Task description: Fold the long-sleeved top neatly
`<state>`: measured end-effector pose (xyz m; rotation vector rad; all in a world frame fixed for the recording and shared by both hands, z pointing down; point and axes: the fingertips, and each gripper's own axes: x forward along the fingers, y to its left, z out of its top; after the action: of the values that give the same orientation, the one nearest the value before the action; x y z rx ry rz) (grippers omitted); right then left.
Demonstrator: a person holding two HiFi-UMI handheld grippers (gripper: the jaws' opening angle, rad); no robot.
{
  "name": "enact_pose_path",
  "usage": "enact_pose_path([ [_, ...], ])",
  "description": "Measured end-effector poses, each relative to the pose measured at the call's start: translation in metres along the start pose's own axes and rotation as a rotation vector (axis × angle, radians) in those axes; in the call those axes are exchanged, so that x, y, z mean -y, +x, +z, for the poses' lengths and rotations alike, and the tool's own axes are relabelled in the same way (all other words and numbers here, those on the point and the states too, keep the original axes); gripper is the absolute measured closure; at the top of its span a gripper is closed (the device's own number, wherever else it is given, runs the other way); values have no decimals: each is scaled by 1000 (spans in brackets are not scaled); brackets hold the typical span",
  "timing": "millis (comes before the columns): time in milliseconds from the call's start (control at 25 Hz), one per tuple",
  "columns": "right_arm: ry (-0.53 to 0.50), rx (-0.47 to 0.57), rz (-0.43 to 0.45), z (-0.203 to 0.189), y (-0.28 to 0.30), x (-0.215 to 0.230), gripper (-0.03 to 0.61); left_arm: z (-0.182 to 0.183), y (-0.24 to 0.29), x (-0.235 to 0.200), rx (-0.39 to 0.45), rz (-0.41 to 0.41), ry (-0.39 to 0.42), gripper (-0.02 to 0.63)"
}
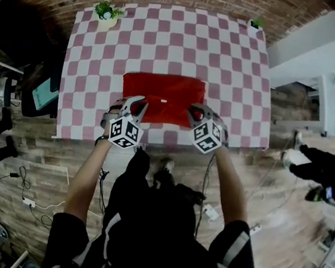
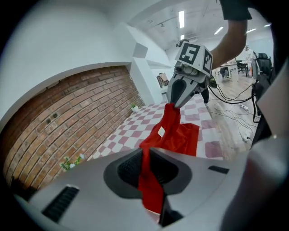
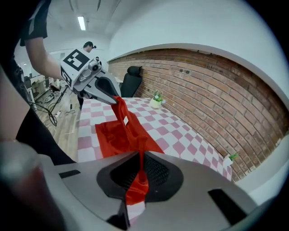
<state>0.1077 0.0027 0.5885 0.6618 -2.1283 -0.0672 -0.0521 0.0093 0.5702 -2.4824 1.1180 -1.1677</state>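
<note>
The red long-sleeved top (image 1: 162, 95) lies as a folded rectangle on the pink-and-white checked table (image 1: 170, 34), near its front edge. My left gripper (image 1: 132, 106) is shut on the near left edge of the top (image 2: 151, 180), the red cloth running straight between its jaws. My right gripper (image 1: 200, 114) is shut on the near right edge (image 3: 137, 182). The held edge is lifted off the table and stretched between the two grippers. A white label (image 2: 161, 131) shows on the raised cloth. In each gripper view the other gripper pinches the far end of the red edge.
A small potted plant (image 1: 106, 12) stands at the table's far left corner and another (image 1: 255, 25) at the far right. A brick wall runs behind the table. A black chair (image 1: 11, 29) is at the left. Cables lie on the wooden floor.
</note>
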Motion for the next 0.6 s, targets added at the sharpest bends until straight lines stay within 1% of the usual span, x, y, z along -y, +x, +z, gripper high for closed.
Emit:
enact_pose_path([
  [160,-25,-30,55,-29,9,-41,546,-30,0,39,-52,15,-45,571],
  [280,-51,-47,76,-47,15,-67,546,-47,-2,63,-84,24,-69,571],
  [400,-57,-64,87,-63,20,-84,546,-61,-1,83,-106,33,-84,571],
  [600,-47,-86,102,-82,29,-105,545,-85,9,106,-140,46,-149,571],
])
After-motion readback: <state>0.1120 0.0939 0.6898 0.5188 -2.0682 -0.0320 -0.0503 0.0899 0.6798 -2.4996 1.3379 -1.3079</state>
